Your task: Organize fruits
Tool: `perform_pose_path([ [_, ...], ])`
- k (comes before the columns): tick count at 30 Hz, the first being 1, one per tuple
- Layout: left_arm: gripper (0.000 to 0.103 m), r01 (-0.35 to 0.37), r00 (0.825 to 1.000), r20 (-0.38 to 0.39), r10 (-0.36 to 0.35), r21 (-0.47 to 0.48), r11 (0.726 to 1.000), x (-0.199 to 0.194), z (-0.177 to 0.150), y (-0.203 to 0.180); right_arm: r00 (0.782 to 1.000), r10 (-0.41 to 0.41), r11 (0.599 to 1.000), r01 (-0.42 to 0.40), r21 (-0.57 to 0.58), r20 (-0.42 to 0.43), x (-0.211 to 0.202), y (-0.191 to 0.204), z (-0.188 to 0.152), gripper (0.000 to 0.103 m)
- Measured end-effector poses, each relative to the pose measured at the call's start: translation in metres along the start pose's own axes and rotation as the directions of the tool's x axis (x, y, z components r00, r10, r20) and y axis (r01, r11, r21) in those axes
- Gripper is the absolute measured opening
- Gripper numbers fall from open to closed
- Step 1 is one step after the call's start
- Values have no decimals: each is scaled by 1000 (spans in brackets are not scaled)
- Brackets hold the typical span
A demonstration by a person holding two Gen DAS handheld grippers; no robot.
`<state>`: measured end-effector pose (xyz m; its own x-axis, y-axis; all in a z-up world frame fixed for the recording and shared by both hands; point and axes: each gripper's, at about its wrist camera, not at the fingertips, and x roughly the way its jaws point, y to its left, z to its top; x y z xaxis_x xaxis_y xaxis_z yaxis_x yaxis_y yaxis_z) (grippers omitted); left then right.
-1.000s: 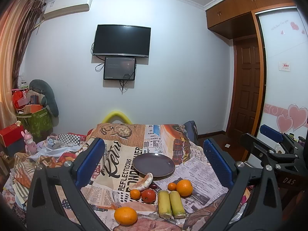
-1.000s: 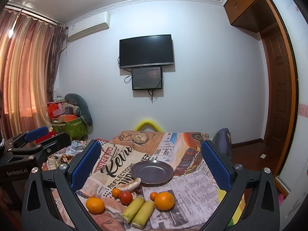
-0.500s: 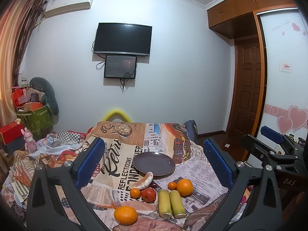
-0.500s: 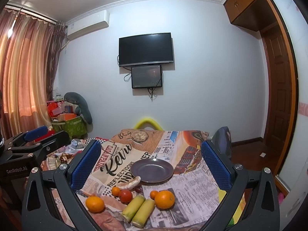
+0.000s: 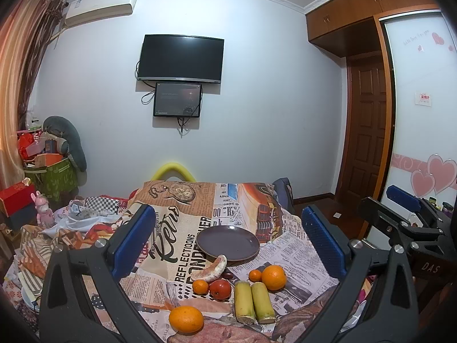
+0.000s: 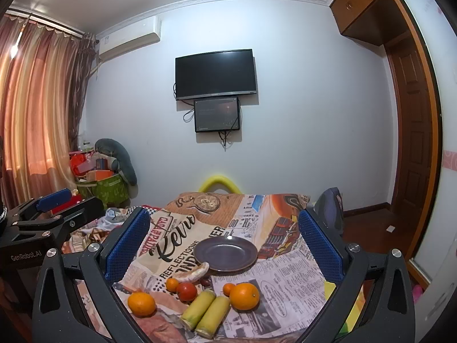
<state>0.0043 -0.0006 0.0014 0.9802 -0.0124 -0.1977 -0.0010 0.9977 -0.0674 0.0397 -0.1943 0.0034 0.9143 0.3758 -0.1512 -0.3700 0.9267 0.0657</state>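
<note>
A dark round plate (image 5: 228,242) (image 6: 225,253) lies empty on the newspaper-print cloth. In front of it lie a peeled fruit wedge (image 5: 210,268), a red tomato (image 5: 220,289) (image 6: 186,291), small tangerines (image 5: 200,286) (image 5: 255,275), two oranges (image 5: 273,277) (image 5: 186,320) (image 6: 244,296) (image 6: 141,304) and two yellow-green cane pieces (image 5: 252,302) (image 6: 206,313). My left gripper (image 5: 228,245) is open and empty, held above and before the fruit. My right gripper (image 6: 225,245) is open and empty, likewise. Each shows at the edge of the other's view.
The cloth-covered table (image 5: 177,220) stands before a white wall with a TV (image 5: 180,58). Clutter and a green bag (image 5: 51,177) lie at the left. A brown door (image 5: 368,131) and a chair back (image 6: 328,208) are at the right.
Both views have tilted slightly, so the table and fruit sit a little lower in frame. Nothing on the table has moved and both grippers stay open.
</note>
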Motion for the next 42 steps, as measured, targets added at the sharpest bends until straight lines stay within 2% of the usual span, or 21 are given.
perform_pose_path([
  [34,103,10,1000,-2,-10,-4,1000,1,-4,0,1000,-13,1000,13,1,-9,1,0,-2,103],
  [39,96,2,1000,-16,-2,-5,1000,6,-6,4,999,-13,1000,13,-4,-32,7,0,-5,102],
  [42,86,-9,999,-43,9,-4,1000,14,-9,9,998,-13,1000,13,-7,-57,14,-2,-9,93],
])
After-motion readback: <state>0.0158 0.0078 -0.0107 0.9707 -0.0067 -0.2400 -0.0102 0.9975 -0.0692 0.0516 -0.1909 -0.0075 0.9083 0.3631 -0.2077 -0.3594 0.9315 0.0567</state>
